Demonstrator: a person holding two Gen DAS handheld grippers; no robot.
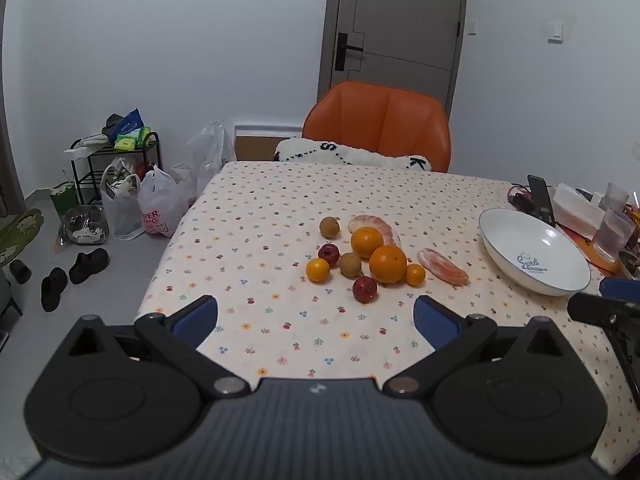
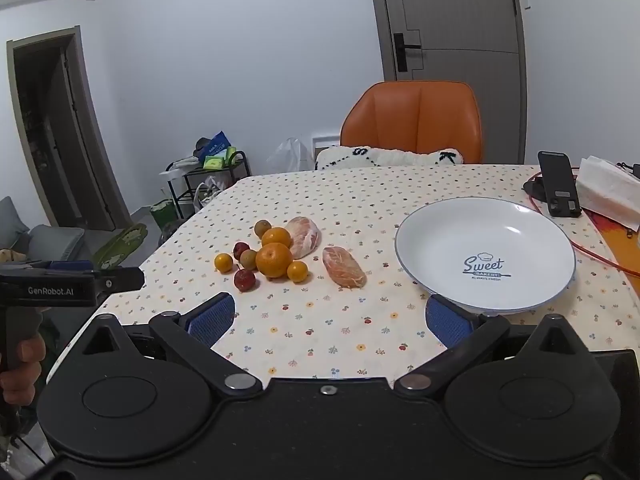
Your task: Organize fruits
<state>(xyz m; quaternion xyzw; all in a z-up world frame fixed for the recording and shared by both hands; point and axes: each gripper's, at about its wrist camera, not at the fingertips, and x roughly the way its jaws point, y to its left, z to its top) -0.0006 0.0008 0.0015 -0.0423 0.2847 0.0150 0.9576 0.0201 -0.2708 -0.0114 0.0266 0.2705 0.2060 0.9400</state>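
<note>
Both grippers, left gripper (image 1: 316, 314) and right gripper (image 2: 330, 316), hover with jaws spread; best lift the fruit pile's (image 2: 272, 258) outermost piece first toward the plate (image 2: 520, 216) at three o'clock.

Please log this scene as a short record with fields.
surface: table with a dotted cloth
fruit: loose cluster left of the plate, with two oranges, small red fruits and peeled segments
plate: white, holds nothing
left gripper: open, holds nothing
right gripper: open, holds nothing
progress: no fruit on the plate
</note>
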